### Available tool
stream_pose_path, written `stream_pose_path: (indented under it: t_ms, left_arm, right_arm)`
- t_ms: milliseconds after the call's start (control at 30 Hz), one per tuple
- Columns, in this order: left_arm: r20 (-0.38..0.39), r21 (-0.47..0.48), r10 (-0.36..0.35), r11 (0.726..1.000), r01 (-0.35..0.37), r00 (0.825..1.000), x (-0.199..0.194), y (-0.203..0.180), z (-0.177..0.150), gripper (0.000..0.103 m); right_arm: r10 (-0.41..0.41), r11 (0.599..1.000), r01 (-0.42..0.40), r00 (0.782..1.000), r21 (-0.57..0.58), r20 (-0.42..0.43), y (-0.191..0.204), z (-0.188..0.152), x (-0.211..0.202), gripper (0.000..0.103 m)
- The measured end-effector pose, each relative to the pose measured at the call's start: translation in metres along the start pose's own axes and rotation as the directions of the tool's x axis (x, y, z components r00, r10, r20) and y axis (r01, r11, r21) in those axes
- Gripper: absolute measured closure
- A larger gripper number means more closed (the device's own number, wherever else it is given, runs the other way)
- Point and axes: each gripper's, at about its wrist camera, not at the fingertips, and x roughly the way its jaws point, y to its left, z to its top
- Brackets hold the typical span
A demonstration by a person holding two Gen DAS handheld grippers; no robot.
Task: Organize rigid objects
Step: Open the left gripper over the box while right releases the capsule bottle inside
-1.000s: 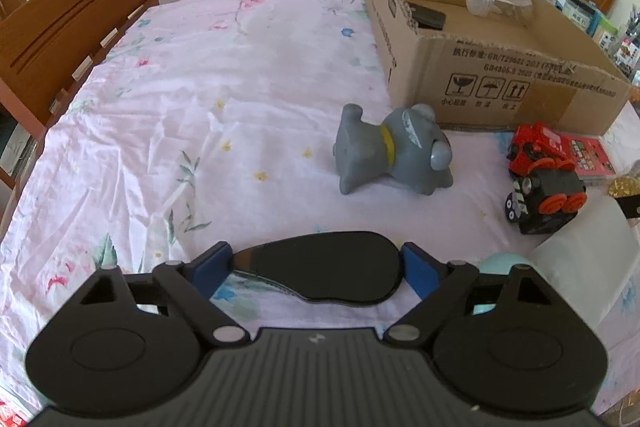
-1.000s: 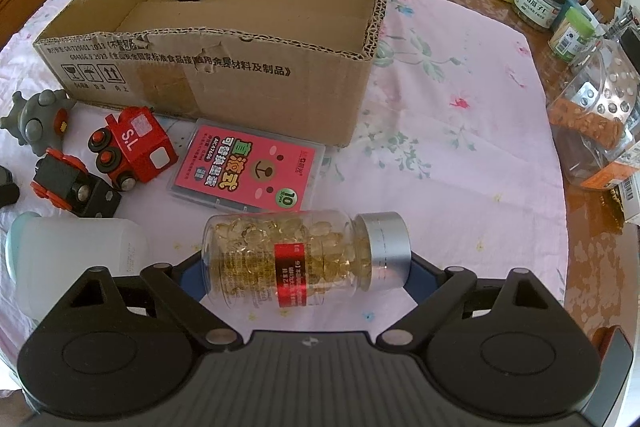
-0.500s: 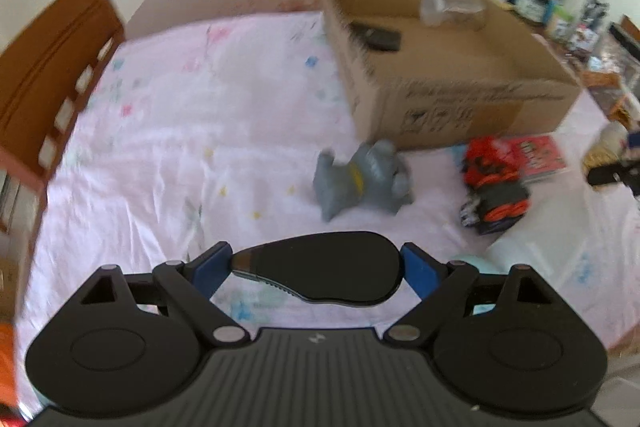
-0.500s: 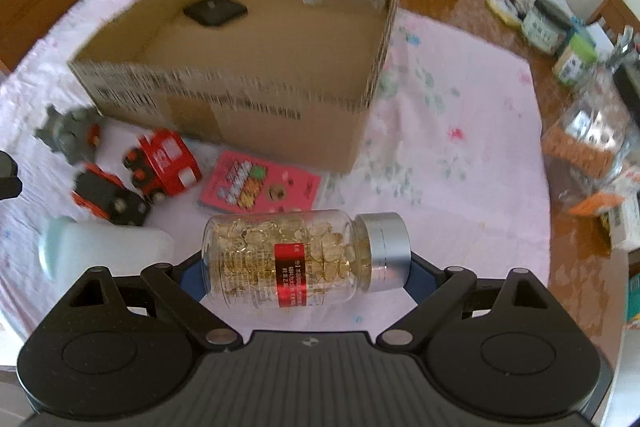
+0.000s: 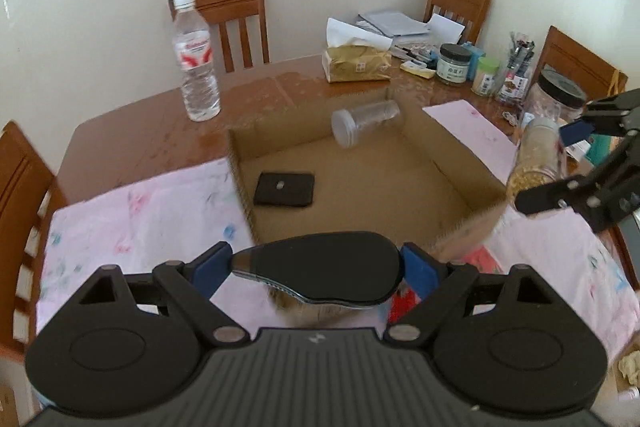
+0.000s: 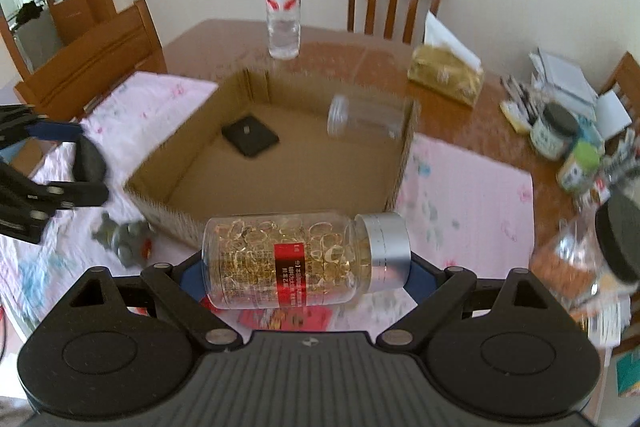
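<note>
The box (image 5: 448, 167) lies ahead of and below both raised tongs. The right tongs (image 6: 306, 267), level, pinch a capsule bottle (image 6: 300, 261) lying crosswise, cap to the right. The left tongs (image 5: 316, 265), also level, pinch a black oval case (image 5: 320, 267) just short of the box's near wall.

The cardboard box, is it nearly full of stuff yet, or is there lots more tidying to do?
Not nearly. The cardboard box holds only a flat black case and a clear empty jar. In hand: the left gripper grips a black oval object, the right gripper a capsule bottle. A grey toy waits outside on the cloth.
</note>
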Motion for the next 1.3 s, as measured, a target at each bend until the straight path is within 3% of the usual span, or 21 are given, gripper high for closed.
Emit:
stream_pose_path:
  t_ms: [300, 467, 567, 867, 1133, 1300]
  left_arm:
    - [-0.082, -0.014, -0.001, 1.000, 0.000, 0.997, 0.067, -0.014, 0.002, 0.013]
    - [-0.053, -0.050, 0.044, 0.998, -0.046, 0.998, 0.072, -0.011, -0.001, 0.012]
    - [-0.018, -0.093, 0.089, 0.992, -0.090, 0.996, 0.068, -0.005, 0.003, 0.006]
    - [0.041, -0.222, 0.207, 0.956, -0.193, 0.978, 0.024, 0.009, -0.009, 0.004]
    - [0.033, -0.262, 0.303, 0.922, -0.285, 0.952, -0.010, 0.009, -0.032, 0.002]
    - [0.017, -0.270, 0.344, 0.906, -0.327, 0.939, -0.024, 0.012, -0.046, 0.002]
  right_arm:
    - [0.019, 0.999, -0.019, 1.000, -0.026, 0.003, -0.005, 0.017, 0.021, 0.007]
    - [0.025, 0.999, -0.025, 1.000, -0.029, -0.017, -0.009, 0.019, 0.034, 0.007]
    - [0.028, 0.999, -0.029, 0.999, -0.030, -0.024, -0.010, 0.022, 0.041, 0.007]
    - [0.039, 0.998, -0.041, 0.999, -0.055, -0.033, -0.008, 0.036, 0.060, 0.007]
    - [0.041, 0.998, -0.045, 0.996, -0.053, -0.077, -0.003, 0.048, 0.088, 0.007]
    - [0.027, 0.999, -0.028, 0.999, -0.032, -0.033, -0.001, 0.055, 0.087, 0.000]
